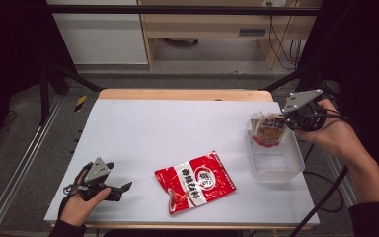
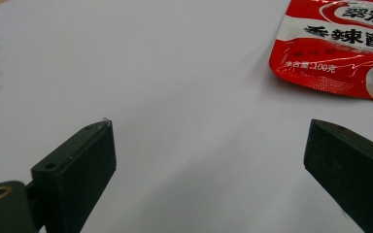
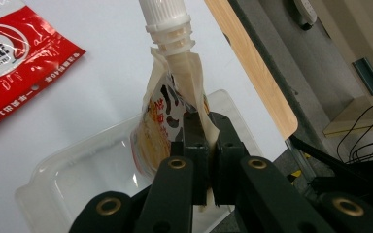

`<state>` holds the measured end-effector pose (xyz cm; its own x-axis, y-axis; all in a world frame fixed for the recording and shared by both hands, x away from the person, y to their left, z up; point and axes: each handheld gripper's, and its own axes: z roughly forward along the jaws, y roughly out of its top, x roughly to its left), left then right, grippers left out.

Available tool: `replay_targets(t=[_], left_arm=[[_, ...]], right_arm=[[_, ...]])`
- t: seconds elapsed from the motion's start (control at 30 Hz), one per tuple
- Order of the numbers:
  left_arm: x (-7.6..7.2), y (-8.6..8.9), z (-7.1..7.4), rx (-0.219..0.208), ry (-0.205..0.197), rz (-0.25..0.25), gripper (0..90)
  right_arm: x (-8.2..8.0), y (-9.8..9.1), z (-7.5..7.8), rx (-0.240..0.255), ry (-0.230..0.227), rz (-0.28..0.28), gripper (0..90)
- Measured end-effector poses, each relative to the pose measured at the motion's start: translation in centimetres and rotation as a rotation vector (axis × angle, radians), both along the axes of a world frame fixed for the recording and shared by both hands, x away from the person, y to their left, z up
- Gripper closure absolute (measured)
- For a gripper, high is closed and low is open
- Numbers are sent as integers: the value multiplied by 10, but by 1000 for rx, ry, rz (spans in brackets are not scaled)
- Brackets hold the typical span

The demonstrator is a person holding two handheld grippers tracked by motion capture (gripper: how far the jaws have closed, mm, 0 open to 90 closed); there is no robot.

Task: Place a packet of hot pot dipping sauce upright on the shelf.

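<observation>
White tabletop [image 1: 143, 128] under the lights, wooden edge at the far side, and I'm mid-way through packing pouches into the clear plastic tray [image 1: 276, 170] at the right. My right gripper [image 1: 287, 120] has its jaws pinched tight on the edge of the spouted pouch [image 1: 266, 131], and in the right gripper view that pouch [image 3: 167, 126] hangs over the tray [image 3: 68, 184], white cap pointing away from me, its lower end already down between the tray walls. So the step in hand, as I read it, is lowering this pouch in. Next I need to sink it until it rests on the tray floor, then let the jaws part without dragging it back out. Over on my left, the left gripper [image 1: 121, 188] rests low near the front edge, jaws wide apart, nothing between them. The red sachet [image 1: 196, 181] lies flat mid-table, just ahead of those jaws [image 2: 340, 43]. That looks like my next pick.
</observation>
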<state>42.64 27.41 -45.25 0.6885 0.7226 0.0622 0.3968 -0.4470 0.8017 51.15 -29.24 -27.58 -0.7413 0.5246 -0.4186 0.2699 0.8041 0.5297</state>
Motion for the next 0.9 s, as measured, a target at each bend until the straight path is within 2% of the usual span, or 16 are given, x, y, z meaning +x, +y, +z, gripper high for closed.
replay_targets(t=[0.2, 0.5, 0.9], left_arm=[[0, -2, -1, 2, 4, -6, 47], [0, -6, -2, 13, 14, -21, 47], [-1, -9, -4, 28, 18, -39, 47]], right_arm=[[8, -2, -3, -6, 3, -12, 877], [20, -6, -9, 4, -24, -37, 877], [24, -10, -18, 9, -33, -45, 876]])
